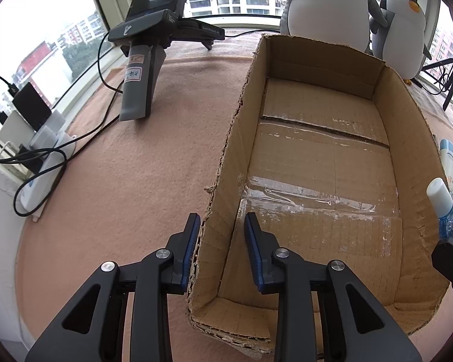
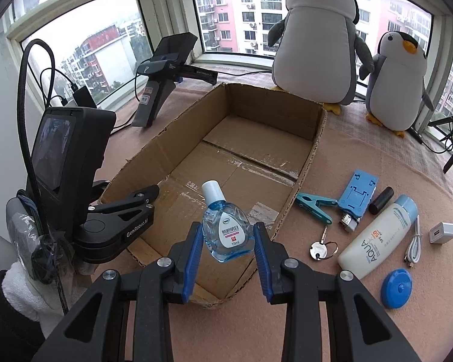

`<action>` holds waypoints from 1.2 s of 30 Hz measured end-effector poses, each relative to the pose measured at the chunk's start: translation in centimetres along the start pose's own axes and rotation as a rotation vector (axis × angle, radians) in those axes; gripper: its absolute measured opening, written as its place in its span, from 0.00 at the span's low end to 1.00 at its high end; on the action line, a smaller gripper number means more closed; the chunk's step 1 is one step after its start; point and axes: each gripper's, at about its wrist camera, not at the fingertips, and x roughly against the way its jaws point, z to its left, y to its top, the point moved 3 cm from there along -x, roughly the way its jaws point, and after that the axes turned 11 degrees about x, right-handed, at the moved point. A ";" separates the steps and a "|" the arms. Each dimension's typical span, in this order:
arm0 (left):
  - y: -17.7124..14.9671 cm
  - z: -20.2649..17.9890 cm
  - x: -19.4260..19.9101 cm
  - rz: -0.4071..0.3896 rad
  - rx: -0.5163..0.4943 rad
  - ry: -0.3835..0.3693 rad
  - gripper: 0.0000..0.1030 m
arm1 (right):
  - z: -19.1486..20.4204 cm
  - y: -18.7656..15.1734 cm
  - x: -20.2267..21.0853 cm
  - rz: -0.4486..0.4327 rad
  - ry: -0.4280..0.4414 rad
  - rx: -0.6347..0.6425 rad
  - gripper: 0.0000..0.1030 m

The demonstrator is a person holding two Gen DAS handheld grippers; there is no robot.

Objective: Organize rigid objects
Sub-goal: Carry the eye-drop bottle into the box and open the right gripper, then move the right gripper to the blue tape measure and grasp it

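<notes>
An open, empty cardboard box (image 2: 309, 163) lies on the pink cloth. My right gripper (image 2: 228, 232) is shut on a small blue eye-drop bottle (image 2: 226, 229) with a white cap, held above the box's near end. The bottle also shows at the right edge of the left wrist view (image 1: 444, 208). My left gripper (image 1: 222, 226) is open, its two fingers astride the box's left wall (image 1: 226, 163) near the front corner. On the cloth right of the box lie a teal clip (image 2: 315, 206), a blue stand (image 2: 358, 194), a key (image 2: 318, 249), a white sunscreen bottle (image 2: 377, 236), a black tube (image 2: 381, 200) and a blue round case (image 2: 396, 286).
Two penguin plush toys (image 2: 314, 45) (image 2: 398, 81) stand behind the box by the window. A spare gripper on a stand (image 1: 148, 48) sits at the back left. A power strip with chargers and cables (image 1: 36, 150) lies at the left. A white charger cube (image 2: 441, 233) and cable (image 2: 413, 241) lie far right.
</notes>
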 end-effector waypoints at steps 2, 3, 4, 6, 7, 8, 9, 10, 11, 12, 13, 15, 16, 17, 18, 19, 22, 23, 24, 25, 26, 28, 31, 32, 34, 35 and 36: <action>0.1 0.0 0.0 0.001 0.004 -0.002 0.27 | 0.2 0.0 -0.2 0.003 0.001 0.004 0.29; 0.2 0.0 -0.1 0.002 0.006 -0.003 0.27 | 0.2 0.0 -0.2 0.003 0.002 0.006 0.29; 0.2 0.1 -0.1 0.002 0.007 -0.003 0.27 | 0.3 0.0 -0.3 0.003 0.003 0.006 0.29; 0.2 0.1 -0.1 0.002 0.006 -0.003 0.27 | 0.4 0.1 -0.3 0.005 0.012 0.011 0.30; 0.2 0.1 -0.1 0.002 0.006 -0.003 0.27 | 0.4 0.1 -0.4 0.008 0.012 0.013 0.30; 0.2 0.1 -0.1 0.002 0.006 -0.004 0.28 | 0.4 0.0 -0.3 0.005 0.006 0.012 0.30; 0.2 0.0 -0.1 0.002 0.007 -0.004 0.28 | 0.5 0.1 -0.2 0.000 0.008 0.010 0.34; 0.2 0.0 -0.1 0.002 0.007 -0.004 0.28 | 0.4 0.1 -0.1 -0.005 0.010 0.007 0.44; 0.2 0.0 -0.1 0.001 0.007 -0.005 0.28 | 0.3 0.1 0.1 -0.014 0.006 0.003 0.54; 0.2 0.1 -0.1 0.002 0.008 -0.005 0.28 | 0.3 0.0 0.3 -0.023 0.002 0.001 0.57; 0.2 0.1 -0.1 0.003 0.009 -0.006 0.28 | 0.2 0.0 0.6 -0.030 -0.002 -0.002 0.58; 0.3 0.1 -0.1 0.001 0.007 -0.005 0.28 | 0.0 0.0 0.9 -0.038 -0.001 -0.007 0.58; 0.3 0.1 -0.1 0.001 0.006 -0.004 0.28 | -0.2 0.0 1.2 -0.042 -0.005 -0.011 0.59; 0.3 0.1 -0.1 0.001 0.006 -0.003 0.28 | -0.4 -0.1 1.3 -0.045 -0.008 -0.017 0.59; 0.3 0.1 -0.1 0.001 0.005 -0.003 0.28 | -0.6 -0.2 1.5 -0.047 -0.008 -0.024 0.59; 0.3 0.1 -0.1 0.002 0.005 -0.003 0.28 | -0.7 -0.3 1.6 -0.048 -0.008 -0.029 0.59; 0.3 0.0 -0.2 0.003 0.002 -0.001 0.28 | -1.5 -0.7 2.2 -0.057 -0.019 -0.050 0.59; 0.3 0.0 -0.2 0.003 0.001 0.000 0.28 | -1.8 -0.9 2.5 -0.062 -0.019 -0.061 0.60; 0.3 0.0 -0.2 0.003 0.001 0.001 0.28 | -2.1 -1.0 2.9 -0.067 -0.023 -0.068 0.60; 0.3 0.0 -0.2 0.003 0.000 0.001 0.28 | -2.5 -1.2 3.3 -0.072 -0.029 -0.075 0.60; 0.3 0.0 -0.2 0.004 0.000 0.002 0.28 | -2.9 -1.4 3.6 -0.077 -0.037 -0.080 0.60; 0.3 0.1 -0.2 0.004 -0.001 0.001 0.28 | -3.7 -1.9 4.4 -0.084 -0.058 -0.091 0.60; 0.3 0.0 -0.2 0.004 -0.001 0.002 0.28 | -5.4 -3.2 5.6 -0.088 -0.095 -0.113 0.60; 0.3 0.0 -0.2 0.004 -0.001 0.002 0.28 | -6.2 -3.8 6.0 -0.086 -0.110 -0.123 0.60; 0.3 0.1 -0.2 0.003 -0.002 0.003 0.28 | -7.9 -4.9 6.6 -0.076 -0.137 -0.150 0.60; 0.3 0.1 -0.2 0.003 -0.002 0.003 0.28 | -8.8 -5.6 6.8 -0.070 -0.152 -0.165 0.60; 0.3 0.1 -0.2 0.003 -0.002 0.003 0.28 | -9.6 -6.2 7.0 -0.060 -0.167 -0.178 0.60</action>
